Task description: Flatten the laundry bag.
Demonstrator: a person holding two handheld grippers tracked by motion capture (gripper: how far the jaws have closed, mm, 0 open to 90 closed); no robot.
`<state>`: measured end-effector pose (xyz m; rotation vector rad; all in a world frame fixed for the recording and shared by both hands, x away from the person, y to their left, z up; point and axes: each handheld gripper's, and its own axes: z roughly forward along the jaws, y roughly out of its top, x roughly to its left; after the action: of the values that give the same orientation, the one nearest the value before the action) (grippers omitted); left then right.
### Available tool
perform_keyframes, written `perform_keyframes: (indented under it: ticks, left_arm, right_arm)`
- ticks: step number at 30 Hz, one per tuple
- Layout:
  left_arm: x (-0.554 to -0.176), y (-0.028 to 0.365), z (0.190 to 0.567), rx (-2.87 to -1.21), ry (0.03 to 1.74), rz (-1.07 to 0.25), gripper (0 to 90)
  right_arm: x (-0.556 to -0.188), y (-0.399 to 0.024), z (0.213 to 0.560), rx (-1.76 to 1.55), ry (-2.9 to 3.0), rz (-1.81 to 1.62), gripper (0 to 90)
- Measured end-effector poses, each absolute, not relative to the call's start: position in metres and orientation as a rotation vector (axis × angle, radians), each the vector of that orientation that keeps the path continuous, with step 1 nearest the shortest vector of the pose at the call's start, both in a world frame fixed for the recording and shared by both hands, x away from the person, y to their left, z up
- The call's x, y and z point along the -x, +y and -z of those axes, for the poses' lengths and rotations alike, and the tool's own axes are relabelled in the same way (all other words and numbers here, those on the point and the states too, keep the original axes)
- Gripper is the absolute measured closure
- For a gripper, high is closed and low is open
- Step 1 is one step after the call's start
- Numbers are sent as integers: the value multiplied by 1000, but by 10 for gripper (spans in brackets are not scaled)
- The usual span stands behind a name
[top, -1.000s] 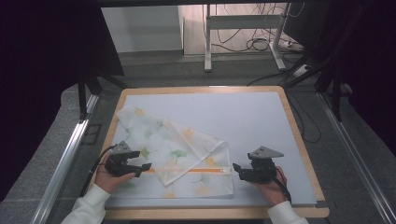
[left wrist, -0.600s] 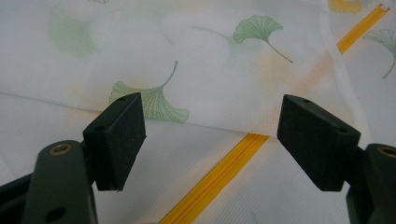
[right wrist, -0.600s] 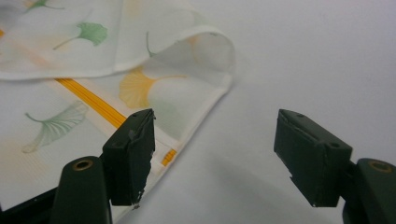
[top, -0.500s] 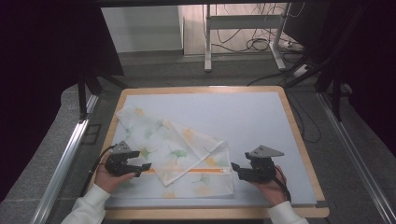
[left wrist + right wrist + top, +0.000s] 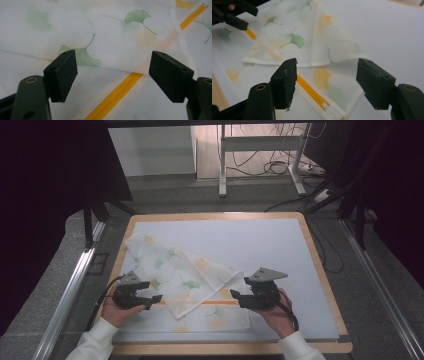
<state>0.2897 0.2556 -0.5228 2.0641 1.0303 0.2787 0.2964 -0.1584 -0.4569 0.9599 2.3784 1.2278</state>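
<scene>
A white mesh bag (image 5: pixel 185 280) printed with green and orange ginkgo leaves lies on the mat, its upper part folded over into a triangle. An orange zipper (image 5: pixel 200 303) runs along its near side. My left gripper (image 5: pixel 152 302) stands open at the bag's left edge, jaws wide over the fold and the zipper (image 5: pixel 117 92), pinching nothing. My right gripper (image 5: pixel 235 299) is open at the bag's right end, just above the zipper's end (image 5: pixel 312 93). Its jaws have just been closing a little, with nothing gripped between them. The left gripper (image 5: pixel 252 18) also appears in the right gripper view, far off.
The bag lies on a white mat (image 5: pixel 260 245) that covers a wooden-rimmed table (image 5: pixel 320 265). The mat's far and right parts are bare. Beyond the table are a grey floor, metal rails (image 5: pixel 70 290) and desk legs with cables.
My right gripper has shifted left toward the bag and risen slightly. The left gripper and the bag have stayed put.
</scene>
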Motion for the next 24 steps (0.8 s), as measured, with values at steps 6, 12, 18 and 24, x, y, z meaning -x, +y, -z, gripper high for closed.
perform_keyframes:
  ticks: [6,12,18,24]
  left_arm:
    - [-291,255,524,-2066,1033,-268,226]
    - [-291,256,524,-2061,1043,-268,226]
    - [-291,256,524,-2061,1044,-262,225]
    - [-292,256,524,-2061,1052,-262,225]
  right_arm:
    - [-295,-144,456,-910,2417,-1245,331]
    - [-293,-137,456,-897,2434,-1249,338]
    - [-292,-118,454,-844,2478,-1243,350]
    - [-289,-99,452,-786,2519,-1244,350]
